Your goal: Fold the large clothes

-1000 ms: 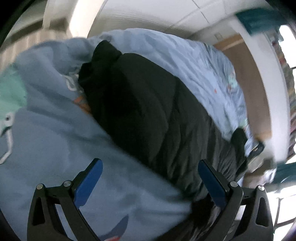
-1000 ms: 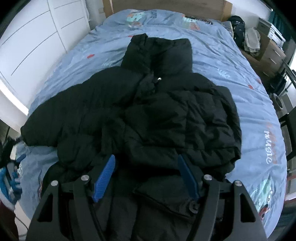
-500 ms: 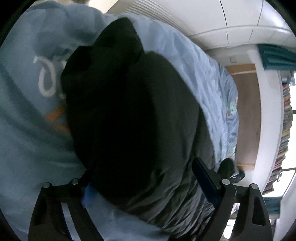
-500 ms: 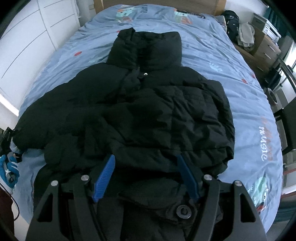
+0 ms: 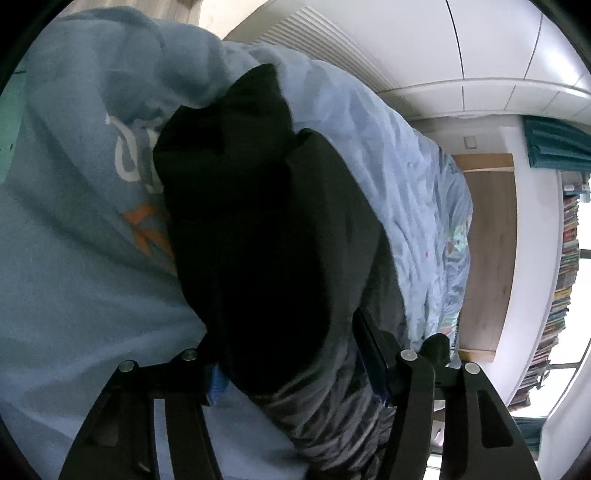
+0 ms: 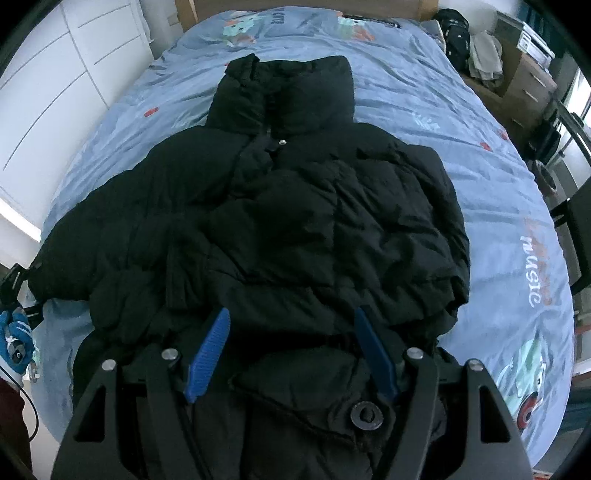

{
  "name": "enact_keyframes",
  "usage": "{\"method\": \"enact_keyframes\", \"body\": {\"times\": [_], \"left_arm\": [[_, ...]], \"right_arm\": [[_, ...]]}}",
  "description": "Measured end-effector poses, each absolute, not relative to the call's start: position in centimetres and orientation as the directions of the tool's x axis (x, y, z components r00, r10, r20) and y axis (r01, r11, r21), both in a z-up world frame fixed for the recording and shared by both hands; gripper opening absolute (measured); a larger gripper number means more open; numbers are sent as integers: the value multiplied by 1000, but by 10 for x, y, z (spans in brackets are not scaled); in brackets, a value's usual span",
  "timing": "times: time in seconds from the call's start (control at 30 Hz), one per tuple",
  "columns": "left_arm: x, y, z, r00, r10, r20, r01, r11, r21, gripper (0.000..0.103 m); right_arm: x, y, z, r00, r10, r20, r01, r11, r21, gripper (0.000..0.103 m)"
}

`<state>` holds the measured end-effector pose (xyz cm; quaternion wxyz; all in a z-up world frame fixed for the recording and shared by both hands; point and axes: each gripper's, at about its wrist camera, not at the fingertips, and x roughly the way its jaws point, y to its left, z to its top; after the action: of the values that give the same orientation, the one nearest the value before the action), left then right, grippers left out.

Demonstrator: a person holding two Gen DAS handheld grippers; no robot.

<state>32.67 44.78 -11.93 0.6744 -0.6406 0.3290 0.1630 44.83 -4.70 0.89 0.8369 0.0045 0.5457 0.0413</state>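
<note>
Jacket (image 6: pixel 295 229), black and padded, is laid front-up across the blue bedcover (image 6: pixel 461 122), collar toward the wooden headboard (image 6: pixel 306 5), one sleeve stretched toward the bed's edge on the left of the right wrist view. Left gripper (image 5: pixel 295 354) is seen closing around that sleeve's end, dark fabric bulging between the jaws, though pad contact cannot be confirmed. Right gripper (image 6: pixel 291 347) is held spread over the hem, blue pads (image 6: pixel 208 354) clear of the fabric.
</note>
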Motion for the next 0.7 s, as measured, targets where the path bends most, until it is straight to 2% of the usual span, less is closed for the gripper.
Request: {"method": "enact_keyframes", "body": {"times": [0.27, 0.43, 0.63, 0.7], "left_arm": [[331, 432, -116, 741, -248, -624, -616, 117, -779, 58], [348, 416, -123, 711, -285, -643, -629, 152, -762, 58], [353, 437, -134, 706, -216, -674, -665, 126, -736, 57], [352, 447, -131, 711, -188, -678, -669, 117, -734, 52]], "right_arm": [[447, -71, 12, 418, 82, -905, -23, 997, 80, 69], [447, -83, 9, 413, 75, -908, -1, 997, 82, 69], [446, -92, 12, 422, 54, -905, -5, 998, 58, 69], [444, -96, 14, 425, 47, -904, -5, 999, 50, 69]]}}
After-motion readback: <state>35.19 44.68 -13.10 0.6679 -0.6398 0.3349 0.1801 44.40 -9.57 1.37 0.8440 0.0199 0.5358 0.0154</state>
